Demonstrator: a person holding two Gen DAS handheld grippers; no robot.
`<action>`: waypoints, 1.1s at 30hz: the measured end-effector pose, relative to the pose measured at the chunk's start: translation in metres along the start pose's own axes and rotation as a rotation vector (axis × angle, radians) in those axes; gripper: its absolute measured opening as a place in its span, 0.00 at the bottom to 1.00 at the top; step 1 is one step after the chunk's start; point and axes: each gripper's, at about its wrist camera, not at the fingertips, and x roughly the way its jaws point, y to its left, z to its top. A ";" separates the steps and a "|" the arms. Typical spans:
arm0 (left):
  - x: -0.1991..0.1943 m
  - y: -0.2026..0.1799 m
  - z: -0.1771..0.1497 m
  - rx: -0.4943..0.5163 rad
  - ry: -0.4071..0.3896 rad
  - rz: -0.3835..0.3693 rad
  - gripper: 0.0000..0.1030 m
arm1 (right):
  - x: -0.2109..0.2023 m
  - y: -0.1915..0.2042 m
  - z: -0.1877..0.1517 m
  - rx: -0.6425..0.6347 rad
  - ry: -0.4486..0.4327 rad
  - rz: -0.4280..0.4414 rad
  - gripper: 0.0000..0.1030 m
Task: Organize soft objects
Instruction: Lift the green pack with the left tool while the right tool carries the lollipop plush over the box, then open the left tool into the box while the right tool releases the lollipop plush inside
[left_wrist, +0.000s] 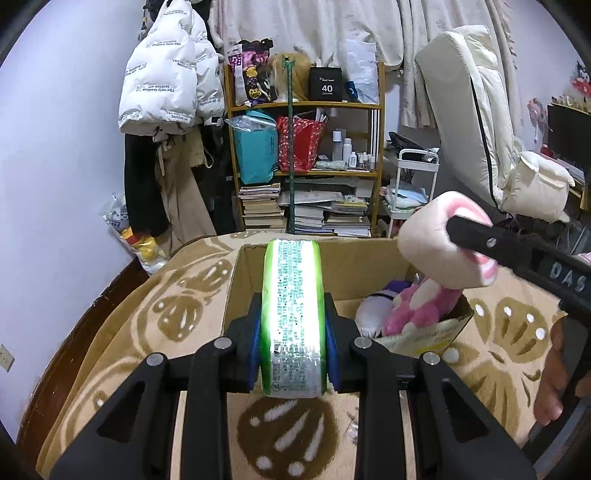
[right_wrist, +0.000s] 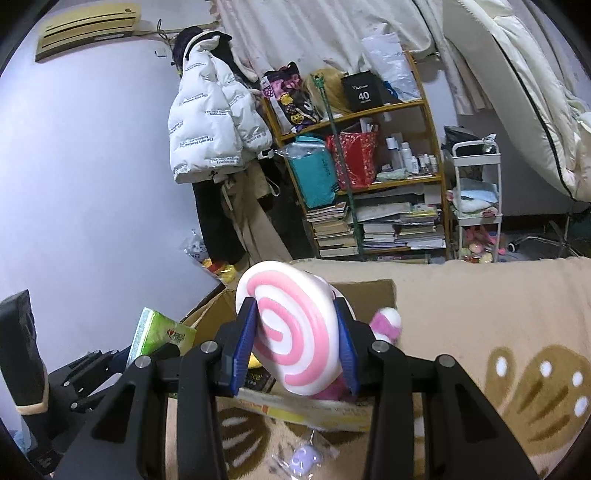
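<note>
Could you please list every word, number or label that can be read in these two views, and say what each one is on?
"40": black box on the top shelf; the small lines around it are too small to read.
"The only leading fashion art": repeated on the white puffer jacket, upside down.
"DAS": body of the right hand-held gripper, cut off.
Tissue pack in the left hand-held gripper: print blurred.

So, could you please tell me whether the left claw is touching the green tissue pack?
Touching. In the left wrist view, the left claw has its blue pads pressed against both sides of the green tissue pack, with no gap showing.
</note>
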 end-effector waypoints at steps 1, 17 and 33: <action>0.003 0.000 0.002 -0.001 -0.002 -0.002 0.26 | 0.006 0.000 0.000 -0.007 0.006 -0.001 0.42; 0.048 0.022 0.010 -0.079 0.035 -0.018 0.26 | 0.041 0.008 -0.018 -0.075 0.086 0.009 0.44; 0.064 0.017 0.013 -0.095 0.073 -0.072 0.28 | 0.041 0.011 -0.022 -0.080 0.106 0.002 0.51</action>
